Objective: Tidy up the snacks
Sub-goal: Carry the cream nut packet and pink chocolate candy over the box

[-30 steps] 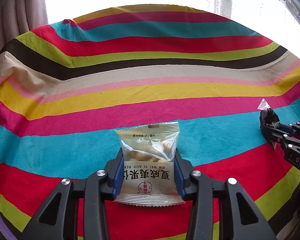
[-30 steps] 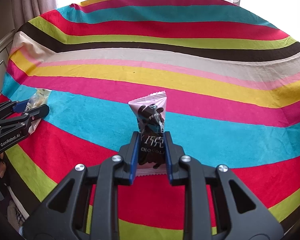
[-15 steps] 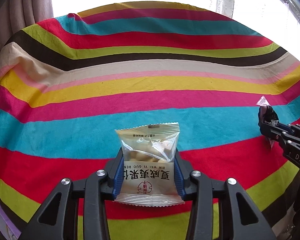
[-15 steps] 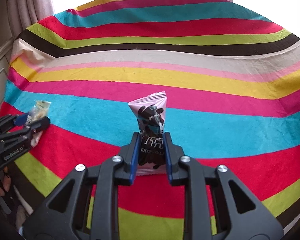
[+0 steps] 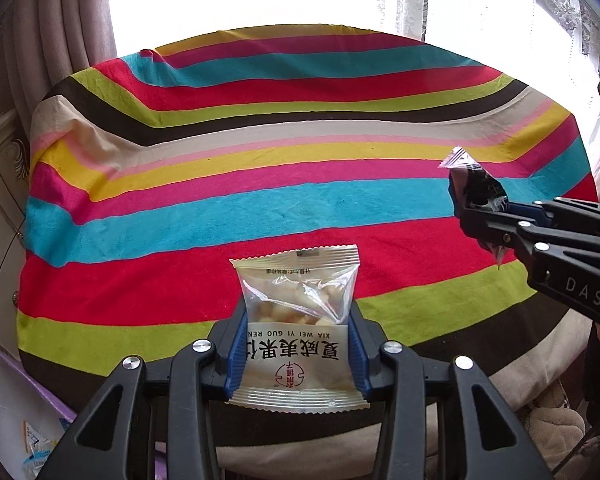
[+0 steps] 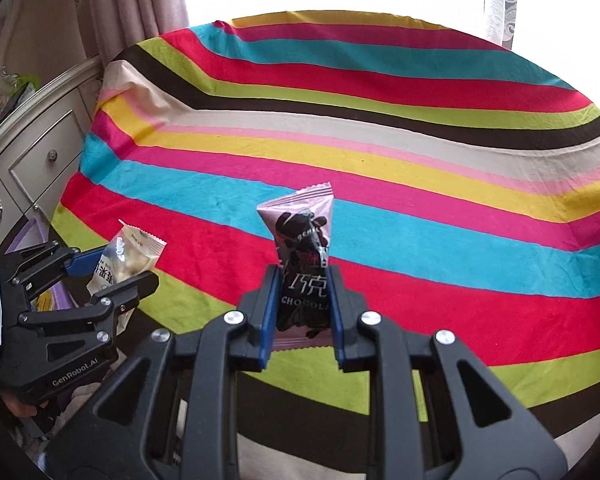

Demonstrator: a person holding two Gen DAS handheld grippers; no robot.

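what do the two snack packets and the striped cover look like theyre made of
Nut packet: thin plastic film, clear and glossy above, printed white below; it glints, and its ends are crimped.
Chocolate packet: plastic or foil-lined film, pink and black print, slight sheen, serrated top seal.
Striped cover: woven cloth, probably cotton, matte, with soft wrinkles and draped edges.
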